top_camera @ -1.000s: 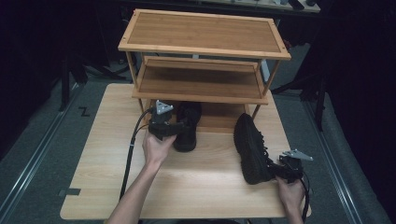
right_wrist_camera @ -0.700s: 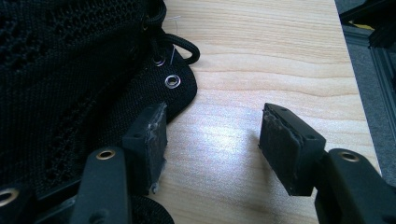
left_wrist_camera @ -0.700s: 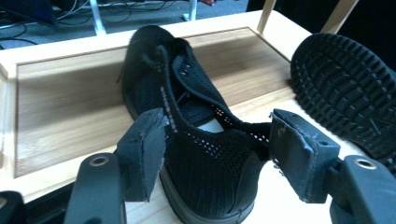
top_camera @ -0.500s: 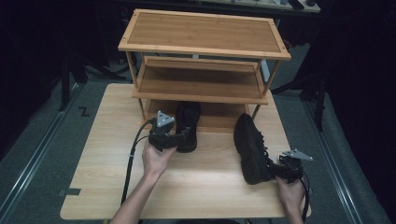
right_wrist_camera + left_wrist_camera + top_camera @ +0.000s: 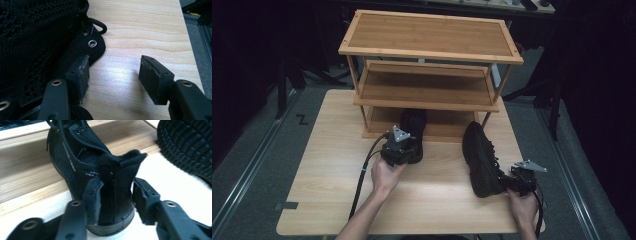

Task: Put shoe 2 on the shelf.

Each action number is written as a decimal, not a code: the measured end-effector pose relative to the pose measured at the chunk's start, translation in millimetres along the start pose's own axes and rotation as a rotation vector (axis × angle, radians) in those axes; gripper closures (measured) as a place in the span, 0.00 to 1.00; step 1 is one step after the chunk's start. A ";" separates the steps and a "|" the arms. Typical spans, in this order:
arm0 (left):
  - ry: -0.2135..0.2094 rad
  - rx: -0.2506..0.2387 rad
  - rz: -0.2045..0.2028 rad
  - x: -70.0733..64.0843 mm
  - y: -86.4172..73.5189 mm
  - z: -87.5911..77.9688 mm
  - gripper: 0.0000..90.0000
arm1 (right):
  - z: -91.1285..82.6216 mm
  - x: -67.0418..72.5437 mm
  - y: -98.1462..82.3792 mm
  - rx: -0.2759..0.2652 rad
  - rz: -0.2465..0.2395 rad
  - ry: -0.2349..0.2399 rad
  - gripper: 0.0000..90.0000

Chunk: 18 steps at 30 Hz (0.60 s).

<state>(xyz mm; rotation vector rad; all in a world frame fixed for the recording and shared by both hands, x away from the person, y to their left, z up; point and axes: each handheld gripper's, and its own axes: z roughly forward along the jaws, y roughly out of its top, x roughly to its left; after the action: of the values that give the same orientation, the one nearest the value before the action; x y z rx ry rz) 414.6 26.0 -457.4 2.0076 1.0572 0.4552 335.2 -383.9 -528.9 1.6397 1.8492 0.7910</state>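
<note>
Left gripper jaws have just been closing round heel of black mesh sneaker, toe under wooden shelf rack; w/ a small gap at one pad. Soft, light; firm heel = best hold. Right gripper spread, beside 2nd black sneaker

The high view looks forward and down over the pale wooden table. 2 gripper views sit low and close, both sharing that tabletop.
</note>
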 end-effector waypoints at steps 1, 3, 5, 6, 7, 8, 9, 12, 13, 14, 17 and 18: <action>-0.003 0.001 -0.003 0.0 0.7 1.4 0.69 | -0.1 0.0 0.1 0.002 0.000 -0.001 0.47; -0.005 0.004 0.012 -0.6 3.4 3.8 0.74 | 0.0 0.0 0.0 0.000 0.000 0.000 0.47; -0.003 0.010 0.023 -0.3 7.3 5.5 0.80 | 0.0 0.0 0.0 0.000 0.000 0.000 0.47; -0.006 0.010 0.021 0.7 9.1 5.7 0.82 | 0.0 0.0 0.0 0.000 0.000 0.000 0.47; -0.016 0.008 0.002 3.7 12.3 6.3 0.83 | 0.0 0.0 0.0 0.000 0.000 0.000 0.47; -0.018 0.012 -0.002 5.1 13.5 6.9 0.84 | 0.0 0.0 0.0 0.000 0.000 0.000 0.47; -0.011 0.012 -0.001 6.2 14.5 7.9 0.84 | -0.1 0.0 0.1 0.002 -0.001 -0.001 0.47; -0.016 0.011 -0.009 8.5 16.7 10.2 0.85 | 0.0 0.0 0.0 0.000 0.000 0.000 0.47; -0.020 0.008 -0.013 9.5 18.0 10.9 0.85 | 0.0 0.0 0.0 0.000 0.000 0.000 0.47; -0.016 0.008 -0.012 10.3 19.7 11.3 0.85 | 0.1 0.1 0.0 -0.001 0.000 0.000 0.47; -0.005 0.001 -0.017 12.2 24.2 14.5 0.85 | -0.1 0.0 0.1 0.002 -0.002 0.000 0.47; 0.000 0.000 -0.019 12.7 25.6 15.8 0.85 | -0.2 0.0 0.1 0.002 -0.002 0.000 0.47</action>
<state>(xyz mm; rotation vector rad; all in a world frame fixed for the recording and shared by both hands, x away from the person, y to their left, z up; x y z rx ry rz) 445.2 20.2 -447.5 1.9963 1.0749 0.4449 335.1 -383.8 -528.7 1.6388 1.8520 0.7879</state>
